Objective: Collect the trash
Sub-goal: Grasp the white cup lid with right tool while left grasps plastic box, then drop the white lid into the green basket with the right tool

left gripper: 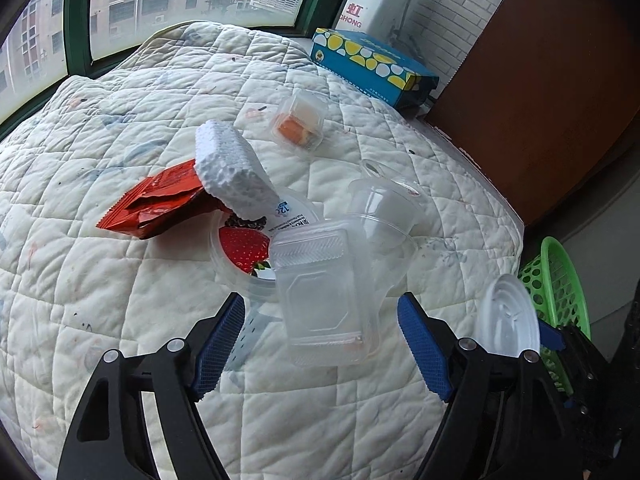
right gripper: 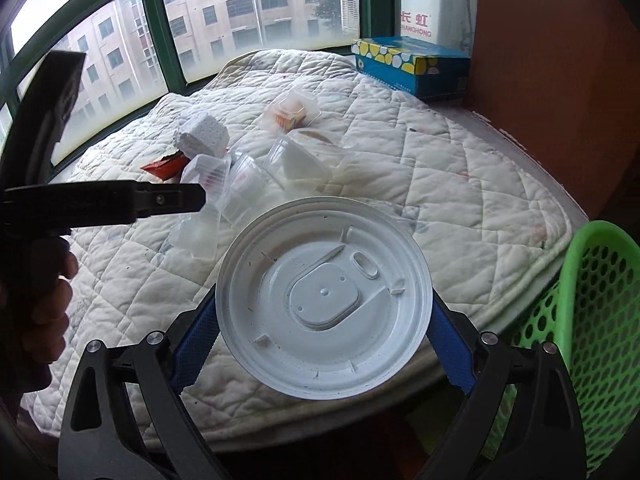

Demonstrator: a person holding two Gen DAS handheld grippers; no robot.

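A pile of trash lies on the white quilted table cover [left gripper: 100, 280]: a red wrapper [left gripper: 160, 200], a white foam block [left gripper: 232, 168], a strawberry-printed lid [left gripper: 244, 244], a clear cup [left gripper: 384, 212] and a clear clamshell box [left gripper: 324, 300]. My left gripper [left gripper: 322, 312] stands open around the clamshell box, with its blue pads apart from the box on both sides. My right gripper [right gripper: 322, 300] is shut on a round white plastic lid [right gripper: 324, 300], held above the table's near edge. The same white lid [left gripper: 508, 316] shows at the right in the left wrist view.
A small clear box with orange food [left gripper: 298, 120] sits farther back. A blue tissue box [left gripper: 372, 64] stands by the window. A green perforated basket [right gripper: 600, 320] is beside the table at the right. A brown panel [left gripper: 540, 100] rises behind. A person's hand [right gripper: 40, 300] holds the left tool.
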